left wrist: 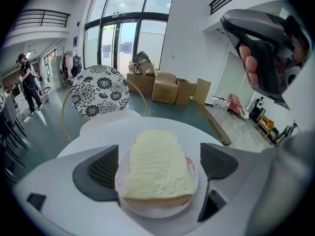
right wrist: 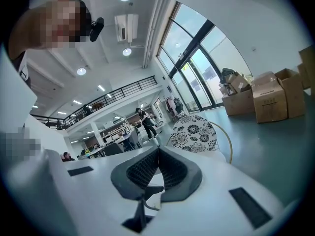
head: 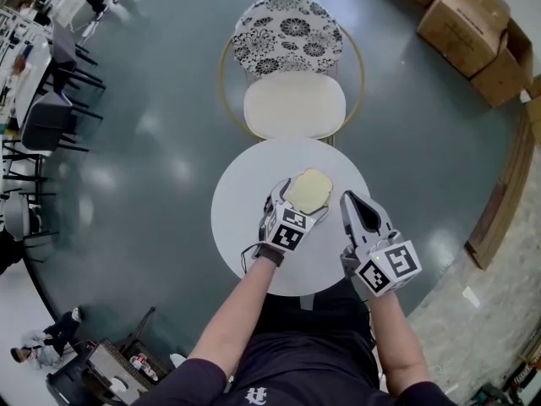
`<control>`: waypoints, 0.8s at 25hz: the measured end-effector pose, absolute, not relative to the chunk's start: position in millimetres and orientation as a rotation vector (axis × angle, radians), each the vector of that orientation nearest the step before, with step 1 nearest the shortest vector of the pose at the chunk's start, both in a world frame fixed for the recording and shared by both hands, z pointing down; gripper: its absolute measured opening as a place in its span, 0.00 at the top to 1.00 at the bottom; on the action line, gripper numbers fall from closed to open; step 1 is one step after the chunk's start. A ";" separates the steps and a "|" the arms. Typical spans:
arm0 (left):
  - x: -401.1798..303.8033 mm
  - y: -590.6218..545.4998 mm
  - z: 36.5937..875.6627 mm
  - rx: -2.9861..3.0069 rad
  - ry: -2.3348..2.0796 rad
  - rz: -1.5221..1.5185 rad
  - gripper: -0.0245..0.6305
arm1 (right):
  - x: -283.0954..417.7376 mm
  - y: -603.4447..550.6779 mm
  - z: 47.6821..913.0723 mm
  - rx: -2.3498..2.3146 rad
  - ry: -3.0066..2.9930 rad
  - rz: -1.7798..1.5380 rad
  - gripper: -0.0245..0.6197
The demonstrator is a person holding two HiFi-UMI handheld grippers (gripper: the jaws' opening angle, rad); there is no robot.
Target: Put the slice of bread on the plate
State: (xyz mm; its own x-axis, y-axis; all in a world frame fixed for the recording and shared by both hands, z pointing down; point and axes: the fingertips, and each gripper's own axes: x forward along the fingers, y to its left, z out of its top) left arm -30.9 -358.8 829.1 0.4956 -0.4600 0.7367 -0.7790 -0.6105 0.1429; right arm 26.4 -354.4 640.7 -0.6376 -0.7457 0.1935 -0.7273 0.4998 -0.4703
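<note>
A pale slice of bread point(left wrist: 156, 165) lies flat on a small pinkish plate point(left wrist: 158, 211) on the round white table point(head: 241, 227). My left gripper point(left wrist: 158, 167) is open. Its dark pads point(left wrist: 101, 171) stand on either side of the plate, close to its rim. In the head view the bread point(head: 309, 189) shows just beyond the left gripper point(head: 301, 205). The right gripper point(head: 352, 201) hovers to the right of the bread. Its jaws are shut with nothing between them, and in its own view the right gripper point(right wrist: 157, 167) is tilted up toward the room.
Past the table's far edge stands a chair with a floral back point(head: 287, 34) and a cream seat point(head: 294, 106). Cardboard boxes point(head: 473, 28) sit on the floor at the far right. Chairs and people are far off at the left.
</note>
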 end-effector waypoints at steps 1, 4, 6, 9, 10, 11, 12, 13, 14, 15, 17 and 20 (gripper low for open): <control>-31.4 -358.3 823.8 2.282 -1.023 0.920 0.17 | 26.3 -353.6 636.1 -1.318 2.694 -0.814 0.95; -33.6 -356.8 802.1 2.293 -1.029 0.901 0.17 | 23.9 -351.4 619.6 -1.306 2.708 -0.803 0.95; -34.5 -354.1 781.7 2.309 -1.025 0.880 0.17 | 21.6 -348.1 605.9 -1.295 2.716 -0.797 0.95; -31.7 -348.1 738.4 2.341 -1.012 0.817 0.18 | 21.5 -341.5 579.9 -1.273 2.723 -0.785 0.95; -30.2 -345.4 721.3 2.354 -1.009 0.788 0.21 | 22.1 -338.9 570.1 -1.265 2.724 -0.780 0.95; -28.7 -342.7 703.6 2.371 -1.006 0.761 0.24 | 22.8 -336.2 559.9 -1.256 2.725 -0.775 0.95; -27.2 -340.0 685.8 2.389 -1.005 0.737 0.27 | 23.2 -333.7 549.5 -1.248 2.726 -0.768 0.95; -26.1 -337.4 668.1 2.408 -1.005 0.713 0.30 | 23.0 -331.2 539.3 -1.241 2.729 -0.760 0.95; -25.6 -334.8 650.6 2.426 -1.008 0.690 0.34 | 21.7 -328.8 529.3 -1.234 2.734 -0.751 0.95; -25.7 -332.0 633.2 2.443 -1.013 0.666 0.37 | 19.3 -326.5 519.9 -1.226 2.741 -0.741 0.95; -26.3 -326.3 599.4 2.476 -1.028 0.614 0.44 | 13.3 -322.2 503.6 -1.210 2.766 -0.715 0.95; -25.7 -320.1 554.7 2.522 -1.054 0.533 0.58 | 8.6 -318.6 484.7 -1.184 2.790 -0.675 0.95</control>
